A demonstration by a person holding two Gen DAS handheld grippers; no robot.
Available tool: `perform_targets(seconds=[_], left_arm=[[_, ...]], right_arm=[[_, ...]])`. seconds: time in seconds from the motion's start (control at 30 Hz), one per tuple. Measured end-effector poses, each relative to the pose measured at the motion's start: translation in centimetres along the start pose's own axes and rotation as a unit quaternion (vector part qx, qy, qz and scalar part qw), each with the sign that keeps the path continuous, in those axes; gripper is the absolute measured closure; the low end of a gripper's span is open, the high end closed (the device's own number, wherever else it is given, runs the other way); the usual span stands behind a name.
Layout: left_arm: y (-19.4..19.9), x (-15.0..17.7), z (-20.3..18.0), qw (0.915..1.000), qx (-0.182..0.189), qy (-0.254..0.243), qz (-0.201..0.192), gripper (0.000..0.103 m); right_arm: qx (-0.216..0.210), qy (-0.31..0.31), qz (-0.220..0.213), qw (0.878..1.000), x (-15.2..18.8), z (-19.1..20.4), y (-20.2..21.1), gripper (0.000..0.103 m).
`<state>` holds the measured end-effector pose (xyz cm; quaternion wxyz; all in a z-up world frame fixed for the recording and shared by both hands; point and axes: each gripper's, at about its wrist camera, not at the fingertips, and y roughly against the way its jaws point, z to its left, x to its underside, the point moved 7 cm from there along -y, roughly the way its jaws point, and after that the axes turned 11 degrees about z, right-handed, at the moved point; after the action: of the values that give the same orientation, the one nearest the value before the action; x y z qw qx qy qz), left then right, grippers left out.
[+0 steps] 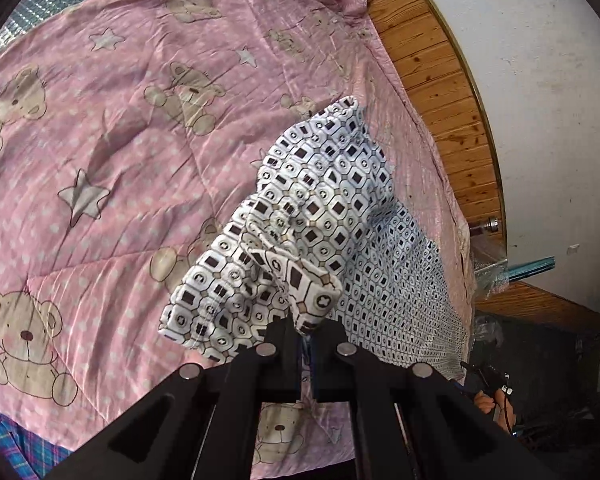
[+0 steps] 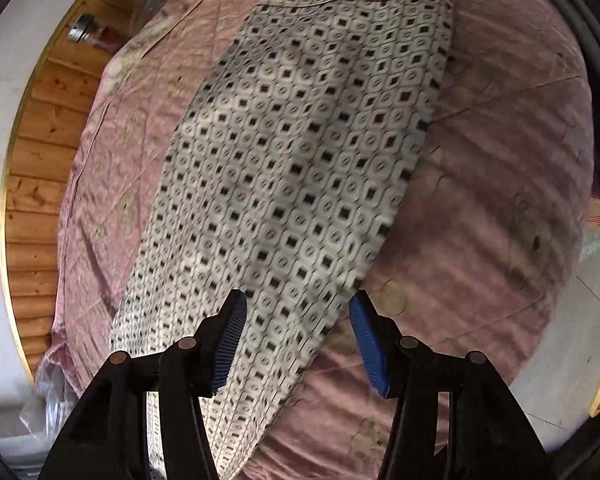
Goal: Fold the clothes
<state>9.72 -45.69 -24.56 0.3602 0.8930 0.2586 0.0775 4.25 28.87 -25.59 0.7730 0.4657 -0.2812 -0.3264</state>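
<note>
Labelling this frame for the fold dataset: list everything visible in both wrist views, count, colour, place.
patterned garment: 1, white with dark squares, lying long on the quilt, one end lifted by the left gripper
quilt: 1, pink with bears and stars, spread under the garment
wood panelling: 1, brown, along the quilt's far edge below the wall
wall: 1, white, behind the panelling
plaid fabric: 1, blue checked, lower left corner of the left view
left gripper: 1, black, fingers shut on the garment's end
right gripper: 1, black with blue pads, fingers open above the garment
hand: 1, holding the right gripper, lower right of the left view

No legible text (either view)
</note>
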Motion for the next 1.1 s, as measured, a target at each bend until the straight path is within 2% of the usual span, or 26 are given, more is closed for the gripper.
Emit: perform_targets(seconds=[0.03,0.1,0.17,0.2,0.23,0.3,0.37,0.43,0.47,0.53,0.6,0.73,0.9,0.93,1.0,1.03,1.1], left_arm=[[0.2,-0.5,-0.7,0.9999,0.009,-0.001,-0.006,0.101],[1.6,-2.9,-4.0,0.9972,0.065,-0.006,-0.036,0.101],[3.8,-6.4,-10.2,0.9884,0.111,-0.068,-0.077,0.101],[5.0,-7.5,-13.8,0.9803,0.128,-0.117,-0.094,0.102],[6.3,-8.1,-16.6,0.9717,0.140,-0.157,-0.108,0.102],[7.2,-7.8,-17.3,0.9691,0.133,-0.173,-0.115,0.102],[5.0,-6.1,-11.9,0.9872,0.077,-0.110,-0.085,0.102],[2.4,-3.9,-5.5,0.9977,0.016,-0.042,-0.051,0.102],[1.6,-2.8,-3.2,0.9988,-0.008,-0.022,-0.042,0.102],[0.4,-1.6,-0.5,0.9993,-0.024,0.005,-0.030,0.102],[-0.3,-0.7,0.4,0.9986,-0.048,0.007,-0.022,0.102],[0.2,0.4,0.7,0.9980,-0.056,0.010,-0.026,0.102],[-0.7,1.0,2.0,0.9961,-0.084,0.023,-0.014,0.102],[-0.7,1.0,2.0,0.9959,-0.086,0.025,-0.016,0.102],[-0.7,0.7,1.5,0.9953,-0.092,0.023,-0.023,0.102],[-0.7,0.4,1.2,0.9949,-0.094,0.021,-0.027,0.102],[-0.3,-0.3,0.5,0.9940,-0.100,0.017,-0.041,0.102]], right_arm=[[0.002,-0.008,-0.003,1.000,-0.5,-0.6,0.2,0.049],[0.006,-0.011,-0.005,1.000,-1.4,-1.3,0.5,0.049],[0.011,-0.003,0.001,1.000,-1.8,-1.7,0.4,0.049],[0.012,0.000,0.008,1.000,-1.9,-1.9,0.2,0.049],[0.013,-0.001,0.015,1.000,-2.0,-1.9,-0.1,0.049],[0.004,-0.005,0.019,1.000,-2.0,-2.0,-0.1,0.049],[-0.007,0.002,0.023,1.000,-2.1,-2.2,-0.1,0.049],[-0.005,0.006,0.026,1.000,-2.3,-2.9,-0.1,0.049],[-0.006,0.003,0.025,1.000,-2.5,-3.6,0.2,0.049],[-0.012,-0.006,0.018,1.000,-3.2,-5.1,0.9,0.049],[-0.024,-0.022,0.006,0.999,-4.5,-6.5,2.0,0.049],[-0.040,-0.044,-0.030,0.998,-7.8,-8.8,4.1,0.049],[-0.050,-0.053,-0.075,0.995,-12.5,-10.2,5.7,0.049],[-0.050,-0.052,-0.082,0.994,-13.4,-10.2,5.9,0.051],[-0.049,-0.038,-0.088,0.994,-15.1,-9.7,6.2,0.066],[-0.035,-0.020,-0.087,0.995,-15.7,-9.1,6.2,0.086],[0.001,0.020,-0.088,0.996,-16.8,-7.6,6.7,0.092]])
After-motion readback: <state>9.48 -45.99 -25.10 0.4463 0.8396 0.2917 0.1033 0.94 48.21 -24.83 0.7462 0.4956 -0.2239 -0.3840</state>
